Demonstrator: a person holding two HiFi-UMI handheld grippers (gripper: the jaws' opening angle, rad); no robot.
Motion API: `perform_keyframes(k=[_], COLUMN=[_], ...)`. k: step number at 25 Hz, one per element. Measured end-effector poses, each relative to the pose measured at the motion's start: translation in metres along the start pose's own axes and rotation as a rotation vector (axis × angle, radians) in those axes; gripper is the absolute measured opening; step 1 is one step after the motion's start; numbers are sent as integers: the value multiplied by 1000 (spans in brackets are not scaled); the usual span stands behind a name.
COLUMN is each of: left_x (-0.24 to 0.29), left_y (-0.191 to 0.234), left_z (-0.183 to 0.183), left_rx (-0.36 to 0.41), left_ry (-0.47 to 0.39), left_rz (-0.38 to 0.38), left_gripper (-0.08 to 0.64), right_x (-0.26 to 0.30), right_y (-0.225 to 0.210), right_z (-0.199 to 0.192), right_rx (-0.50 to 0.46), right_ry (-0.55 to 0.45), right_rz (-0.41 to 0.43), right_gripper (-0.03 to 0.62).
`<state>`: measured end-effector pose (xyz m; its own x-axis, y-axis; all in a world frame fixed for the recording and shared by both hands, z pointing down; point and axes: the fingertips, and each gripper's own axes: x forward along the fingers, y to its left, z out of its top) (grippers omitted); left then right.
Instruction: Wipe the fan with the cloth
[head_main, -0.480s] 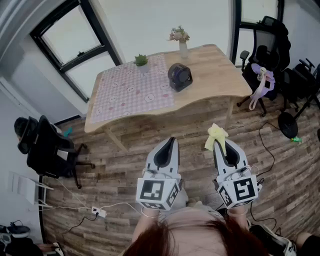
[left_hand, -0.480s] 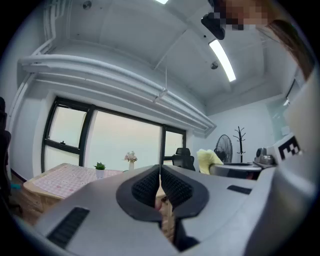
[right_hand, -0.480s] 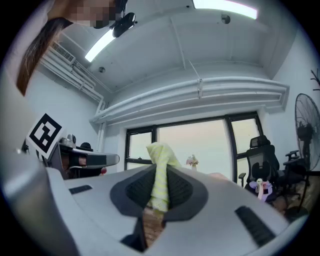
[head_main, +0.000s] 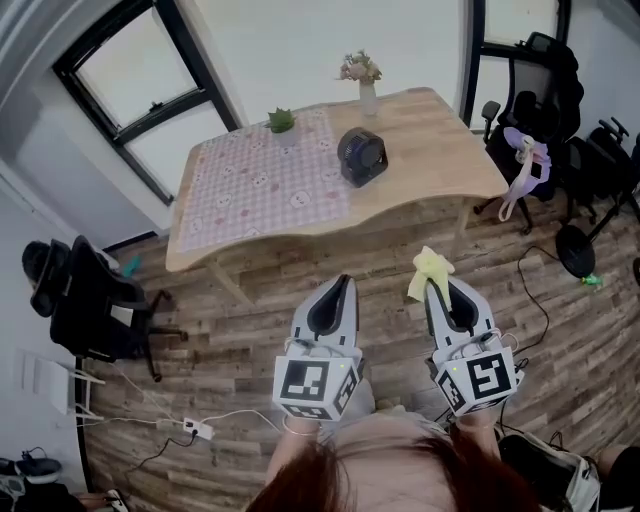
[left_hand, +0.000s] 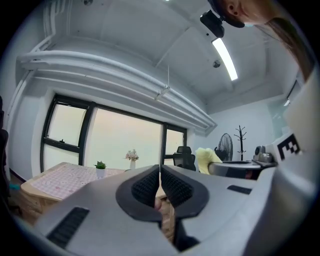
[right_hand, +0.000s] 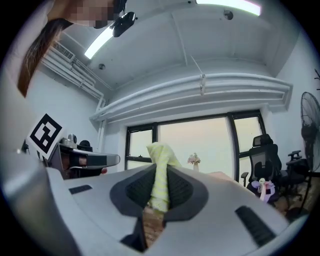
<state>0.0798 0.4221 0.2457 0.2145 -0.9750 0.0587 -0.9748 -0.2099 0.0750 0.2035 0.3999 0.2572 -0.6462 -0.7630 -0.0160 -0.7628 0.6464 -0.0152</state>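
Ahead, a wooden table (head_main: 440, 150) bears the fan (head_main: 361, 157); left tongs (head_main: 344, 283) clenched empty, right tongs (head_main: 434, 292) pinching the cloth (head_main: 430, 267)

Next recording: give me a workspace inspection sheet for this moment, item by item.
Surface: wooden table, partly covered by a patterned mat.
Job's things: fan on the table; yellow cloth in the right gripper.
Clutter: potted plant and vase of flowers near the table's far edge.
Grippers: left gripper shut, empty; right gripper shut on the cloth; both short of the table.
Cables: white cable with power strip on the floor; black cable at right.
Surroundings: wood floor, office chairs, windows.
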Motion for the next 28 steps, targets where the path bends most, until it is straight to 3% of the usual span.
perform_keyframes(k=[28], left_x=[106], left_y=[150], left_z=[-5], left_rx=[-22], left_ry=[74], left_rz=[-179], left_gripper=[20], right_x=[179], right_y=[9], right_z=[-12], right_rx=[30], right_ry=[61], right_rz=[-88], right_gripper=[48])
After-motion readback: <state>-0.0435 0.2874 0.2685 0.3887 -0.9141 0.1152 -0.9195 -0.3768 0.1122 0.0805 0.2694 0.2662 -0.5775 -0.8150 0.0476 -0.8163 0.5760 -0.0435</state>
